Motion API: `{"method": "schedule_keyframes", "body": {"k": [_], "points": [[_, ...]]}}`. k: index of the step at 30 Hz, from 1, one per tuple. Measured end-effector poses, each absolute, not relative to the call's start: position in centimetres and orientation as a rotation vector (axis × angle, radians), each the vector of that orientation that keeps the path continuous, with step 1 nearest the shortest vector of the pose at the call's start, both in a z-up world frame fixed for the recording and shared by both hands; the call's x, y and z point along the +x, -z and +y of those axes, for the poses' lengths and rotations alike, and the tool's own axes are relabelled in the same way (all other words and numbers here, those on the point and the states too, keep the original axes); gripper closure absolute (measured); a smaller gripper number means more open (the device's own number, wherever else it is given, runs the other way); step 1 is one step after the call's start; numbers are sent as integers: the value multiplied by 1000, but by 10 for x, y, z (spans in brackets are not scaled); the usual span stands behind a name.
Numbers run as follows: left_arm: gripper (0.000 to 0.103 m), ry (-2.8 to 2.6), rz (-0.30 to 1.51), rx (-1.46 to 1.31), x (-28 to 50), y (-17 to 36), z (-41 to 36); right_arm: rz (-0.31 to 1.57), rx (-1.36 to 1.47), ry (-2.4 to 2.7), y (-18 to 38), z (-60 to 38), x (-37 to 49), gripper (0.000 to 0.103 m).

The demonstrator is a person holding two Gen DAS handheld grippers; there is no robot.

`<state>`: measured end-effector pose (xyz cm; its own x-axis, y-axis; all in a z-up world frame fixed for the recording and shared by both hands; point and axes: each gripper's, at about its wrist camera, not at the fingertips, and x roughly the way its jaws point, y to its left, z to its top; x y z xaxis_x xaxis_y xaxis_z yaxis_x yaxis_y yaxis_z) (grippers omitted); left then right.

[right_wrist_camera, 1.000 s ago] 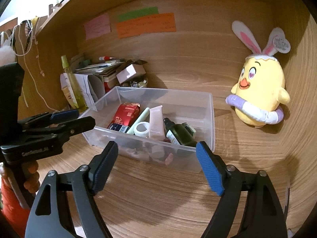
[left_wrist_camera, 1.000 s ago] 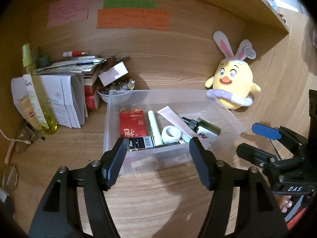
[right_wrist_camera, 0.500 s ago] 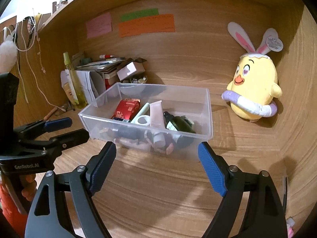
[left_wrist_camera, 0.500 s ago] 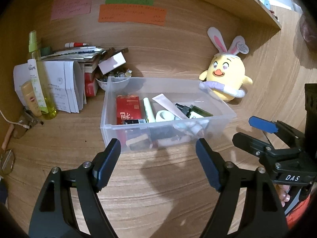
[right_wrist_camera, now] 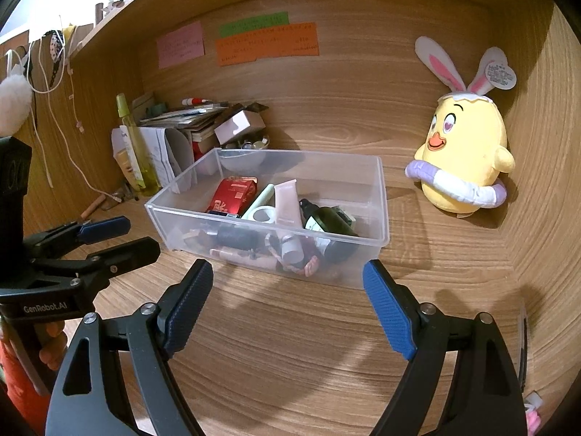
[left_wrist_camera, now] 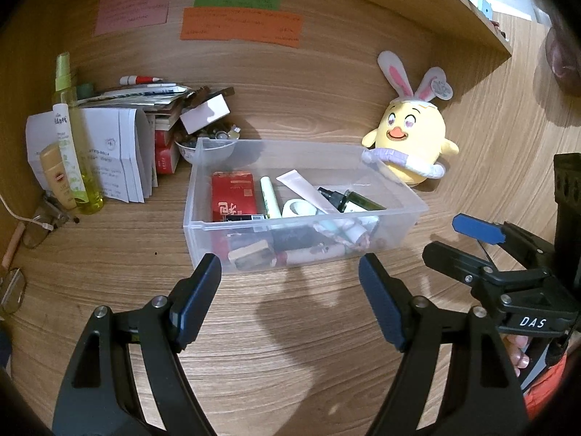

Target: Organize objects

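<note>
A clear plastic bin (left_wrist_camera: pixel 203 232) stands on the wooden desk and also shows in the right wrist view (right_wrist_camera: pixel 381 196). It holds a red box (left_wrist_camera: pixel 232 196), a white tube (left_wrist_camera: pixel 305 190), a dark green bottle (left_wrist_camera: pixel 356 201), a tape roll (left_wrist_camera: pixel 296 209) and several small items. My left gripper (left_wrist_camera: pixel 290 283) is open and empty, a short way in front of the bin. My right gripper (right_wrist_camera: pixel 287 287) is open and empty, in front of the bin's near wall. Each gripper shows in the other's view, the right (left_wrist_camera: pixel 468 239) and the left (right_wrist_camera: pixel 116 236).
A yellow bunny-eared plush (left_wrist_camera: pixel 410 145) stands at the back right, beside the bin. At the back left are a stack of papers and books (left_wrist_camera: pixel 145 116), a small bowl (left_wrist_camera: pixel 210 145), a yellow spray bottle (left_wrist_camera: pixel 78 152) and glasses (left_wrist_camera: pixel 36 229). Sticky notes (left_wrist_camera: pixel 239 29) hang on the back wall.
Both grippers have pulled back from the bin, which now sits farther away in both views. Both stay open and empty.
</note>
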<state>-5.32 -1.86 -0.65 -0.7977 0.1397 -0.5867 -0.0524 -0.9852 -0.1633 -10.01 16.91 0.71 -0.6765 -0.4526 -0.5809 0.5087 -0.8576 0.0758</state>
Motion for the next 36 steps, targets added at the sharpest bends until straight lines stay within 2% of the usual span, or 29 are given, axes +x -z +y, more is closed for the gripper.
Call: {"method": "schedule_keyframes", "body": {"k": [36], "points": [[25, -2871, -225, -956, -54, 8, -19, 126, 836, 2465, -6, 165, -103, 20]]}}
